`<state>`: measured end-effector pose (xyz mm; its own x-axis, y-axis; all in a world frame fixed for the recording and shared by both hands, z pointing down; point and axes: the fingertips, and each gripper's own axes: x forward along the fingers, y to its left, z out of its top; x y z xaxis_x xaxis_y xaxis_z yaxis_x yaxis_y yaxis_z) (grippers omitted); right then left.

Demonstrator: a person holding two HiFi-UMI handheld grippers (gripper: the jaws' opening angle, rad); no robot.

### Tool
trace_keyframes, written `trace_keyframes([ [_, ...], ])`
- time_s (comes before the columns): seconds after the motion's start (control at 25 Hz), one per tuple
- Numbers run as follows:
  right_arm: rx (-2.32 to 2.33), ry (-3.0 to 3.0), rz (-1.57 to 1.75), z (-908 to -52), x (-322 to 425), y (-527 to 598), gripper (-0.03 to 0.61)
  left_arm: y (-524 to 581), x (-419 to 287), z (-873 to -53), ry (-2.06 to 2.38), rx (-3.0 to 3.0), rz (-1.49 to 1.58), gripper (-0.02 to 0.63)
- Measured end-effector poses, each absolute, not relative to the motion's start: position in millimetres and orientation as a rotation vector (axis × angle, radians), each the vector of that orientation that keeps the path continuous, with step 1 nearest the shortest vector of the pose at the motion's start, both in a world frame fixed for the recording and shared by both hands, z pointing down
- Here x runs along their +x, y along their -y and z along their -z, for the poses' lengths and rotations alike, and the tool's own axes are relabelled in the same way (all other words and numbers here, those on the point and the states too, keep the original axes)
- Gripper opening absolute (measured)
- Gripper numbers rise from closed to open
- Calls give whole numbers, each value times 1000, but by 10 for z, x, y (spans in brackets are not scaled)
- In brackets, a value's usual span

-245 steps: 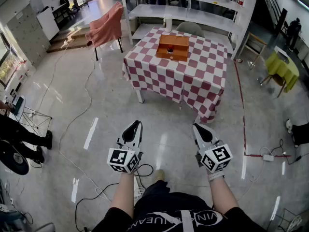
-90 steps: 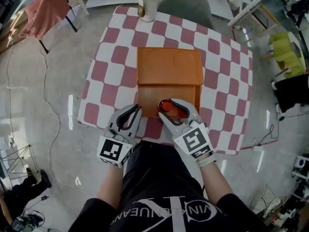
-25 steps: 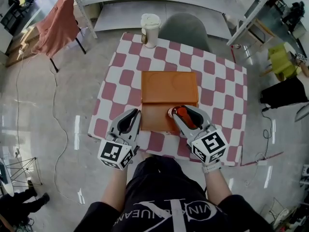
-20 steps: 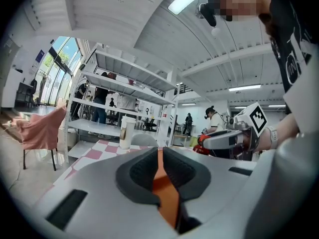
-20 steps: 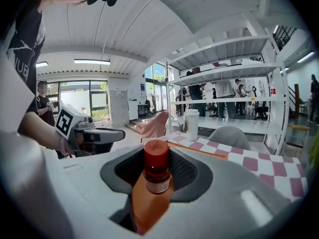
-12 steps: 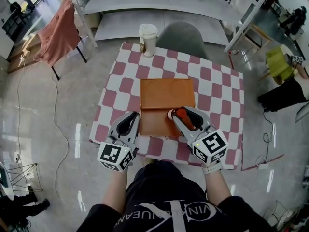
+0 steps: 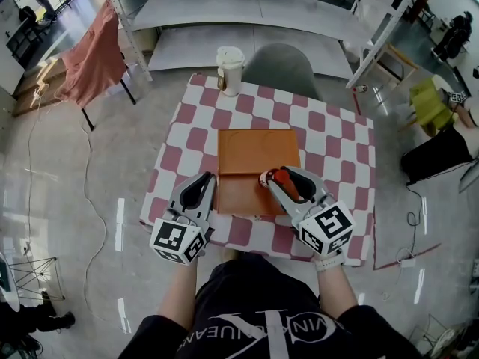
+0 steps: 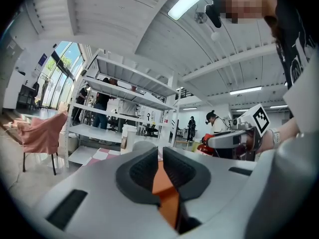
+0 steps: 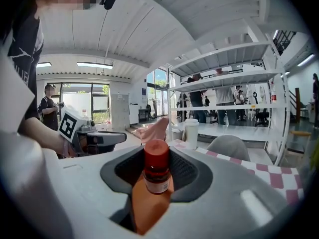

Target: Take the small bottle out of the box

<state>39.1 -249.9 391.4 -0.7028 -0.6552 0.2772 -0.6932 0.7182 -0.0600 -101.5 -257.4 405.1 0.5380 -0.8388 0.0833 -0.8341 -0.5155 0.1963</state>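
The small bottle (image 7: 283, 178), with its red cap, stands upright between the jaws of my right gripper (image 7: 275, 175), which is shut on it above the front right part of the orange box (image 7: 254, 155). In the right gripper view the bottle (image 9: 156, 166) fills the gap between the dark pads, its white label showing. The box lies open on the checked table (image 7: 333, 148). My left gripper (image 7: 207, 179) hovers at the box's front left edge, jaws together and holding nothing. The box (image 8: 164, 185) shows as an orange strip through its narrow slit.
A lidded paper cup (image 7: 230, 69) stands at the table's far left corner. A grey chair (image 7: 281, 66) sits behind the table, and white shelving (image 7: 254, 10) beyond it. A chair draped in pink cloth (image 7: 93, 58) stands on the left. Cables run across the floor.
The head view has drawn back a little, so the table looks smaller and further off. The right gripper keeps its hold on the bottle. Both grippers have hardly shifted.
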Motion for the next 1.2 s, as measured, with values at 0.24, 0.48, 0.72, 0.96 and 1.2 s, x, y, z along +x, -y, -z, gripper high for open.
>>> trace_keyframes([
  [0.24, 1081, 2701, -208, -3803, 415, 2503, 149, 2612, -1000, -3938, 1423, 2581, 57, 34],
  [0.48, 1092, 2710, -185, -3696, 440, 2479, 149, 2616, -954, -3839, 1419, 2599, 81, 34],
  [0.72, 1094, 2724, -160, -3588, 477, 2435, 149, 2592, -919, -3747, 1427, 2606, 106, 34],
  [0.96, 1100, 2748, -154, -3497, 497, 2405, 149, 2556, -909, -3659, 1429, 2615, 123, 34],
  [1.2, 1107, 2746, -151, -3460, 551, 2385, 149, 2539, -888, -3611, 1439, 2616, 139, 34],
])
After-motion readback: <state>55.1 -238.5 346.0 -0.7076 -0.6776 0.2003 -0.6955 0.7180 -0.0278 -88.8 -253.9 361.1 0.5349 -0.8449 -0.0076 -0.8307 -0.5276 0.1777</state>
